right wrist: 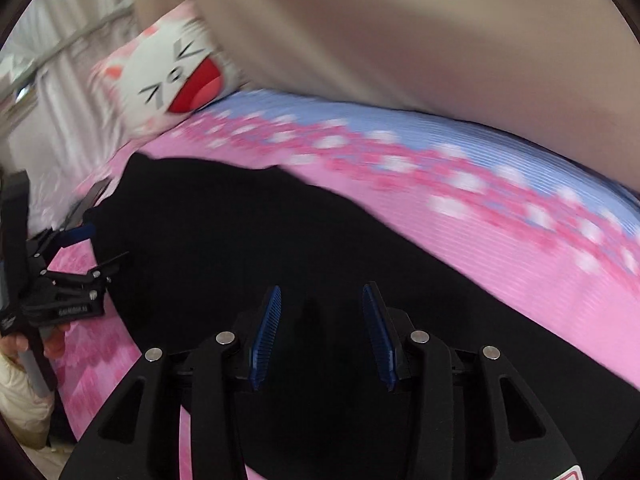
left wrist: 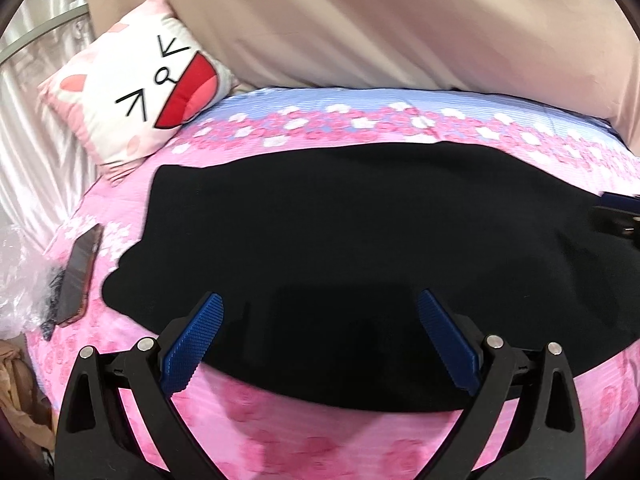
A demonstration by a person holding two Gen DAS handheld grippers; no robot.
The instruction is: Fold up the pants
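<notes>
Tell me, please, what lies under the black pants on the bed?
The pants lie spread on a pink flowered sheet, which shows around their edges. Whatever the dark cloth covers directly cannot be seen.

The black pants (left wrist: 360,248) lie spread flat on the pink flowered bedspread (left wrist: 280,432), a broad dark sheet of plain cloth with hardly a wrinkle. In the left wrist view the near edge curves across the pink cover and the far edge runs along the band of flowers; in the right wrist view the blurred cloth stretches away toward the cat-face pillow (right wrist: 176,76)
</notes>
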